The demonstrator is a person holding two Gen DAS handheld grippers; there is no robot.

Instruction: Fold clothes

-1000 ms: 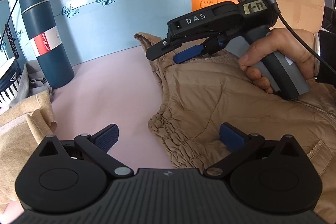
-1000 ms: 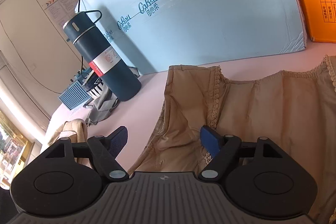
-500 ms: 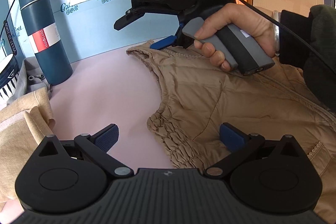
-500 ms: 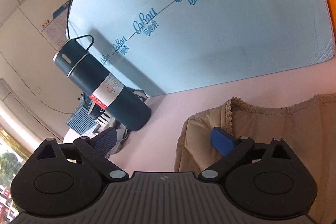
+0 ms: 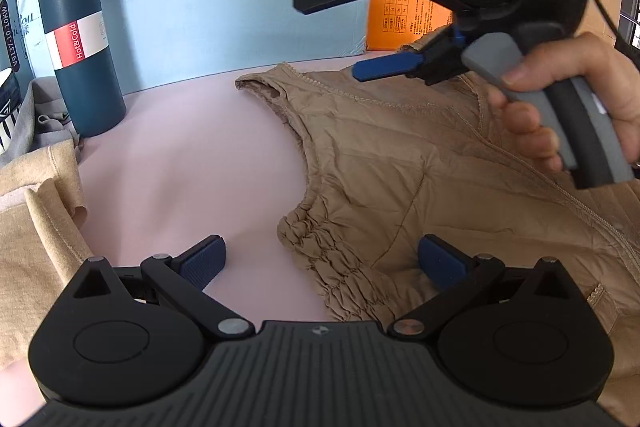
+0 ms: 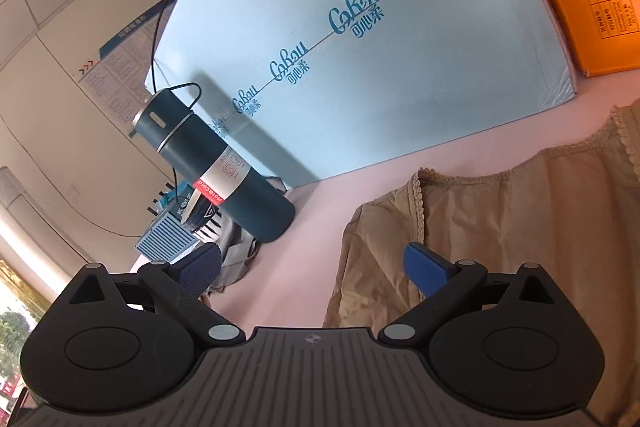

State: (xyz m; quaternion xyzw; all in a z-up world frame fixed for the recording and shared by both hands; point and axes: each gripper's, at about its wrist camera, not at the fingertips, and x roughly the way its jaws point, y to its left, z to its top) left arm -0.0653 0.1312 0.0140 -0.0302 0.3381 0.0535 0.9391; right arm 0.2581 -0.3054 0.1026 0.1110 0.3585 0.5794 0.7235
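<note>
A tan quilted vest [image 5: 400, 167] lies flat on the pink table [image 5: 200, 167], its zip running to the right. My left gripper [image 5: 322, 259] is open and low at the vest's ruched armhole edge [image 5: 320, 255], which sits between the fingers. A hand holds my right gripper [image 5: 328, 39] above the vest's far shoulder [image 5: 272, 83]; it is open, with nothing between the fingers. In the right wrist view the right gripper [image 6: 312, 263] hangs over that shoulder [image 6: 480, 227], its right pad [image 6: 424, 267] above the cloth.
A dark blue thermos [image 5: 76, 39] stands at the back left, also seen as the thermos [image 6: 224, 175]. A light blue box [image 5: 240, 7] and an orange box [image 5: 400, 19] wall off the back. Another beige garment [image 5: 36, 227] and grey cloth [image 5: 44, 115] lie at the left.
The right gripper has lifted off the vest's shoulder and come up and nearer to the left camera. The shoulder now lies spread flat. My left gripper has stayed put.
</note>
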